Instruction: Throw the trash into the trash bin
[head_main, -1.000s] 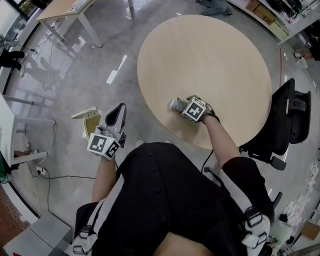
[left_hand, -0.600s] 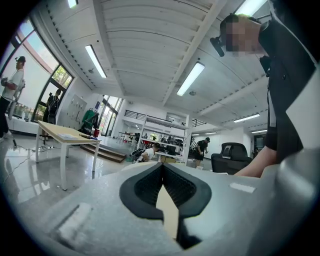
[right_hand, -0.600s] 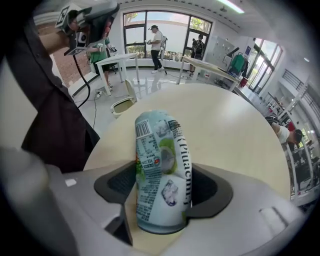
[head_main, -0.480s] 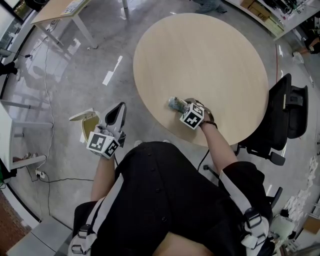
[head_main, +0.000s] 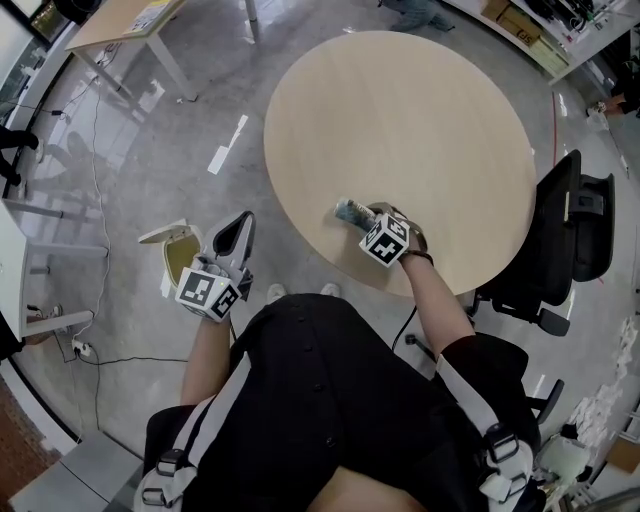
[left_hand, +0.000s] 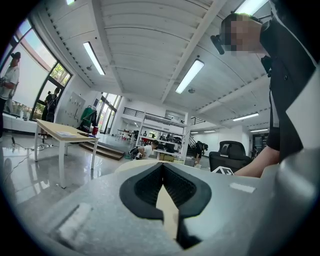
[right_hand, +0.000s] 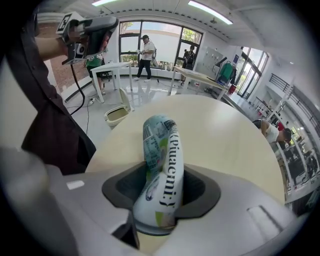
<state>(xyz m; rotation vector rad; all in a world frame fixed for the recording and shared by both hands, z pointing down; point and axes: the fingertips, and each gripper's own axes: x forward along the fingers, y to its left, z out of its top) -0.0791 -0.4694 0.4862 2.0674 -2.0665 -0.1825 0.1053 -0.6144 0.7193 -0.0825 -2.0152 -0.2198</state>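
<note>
The jaws of the right gripper (right_hand: 161, 187) are closing on a crushed can (right_hand: 161, 160), pads pressing its sides, at the near edge of the round desk (head_main: 420, 110), while the left gripper (left_hand: 162, 167) has its jaws together, empty, near the open-lidded trash bin (head_main: 178, 250) on the floor.

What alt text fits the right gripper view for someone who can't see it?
The right hand-held gripper is closing its jaws on a crumpled white-and-green package over a round wooden table. A small open trash bin stands on the floor beyond the table's edge.
</note>
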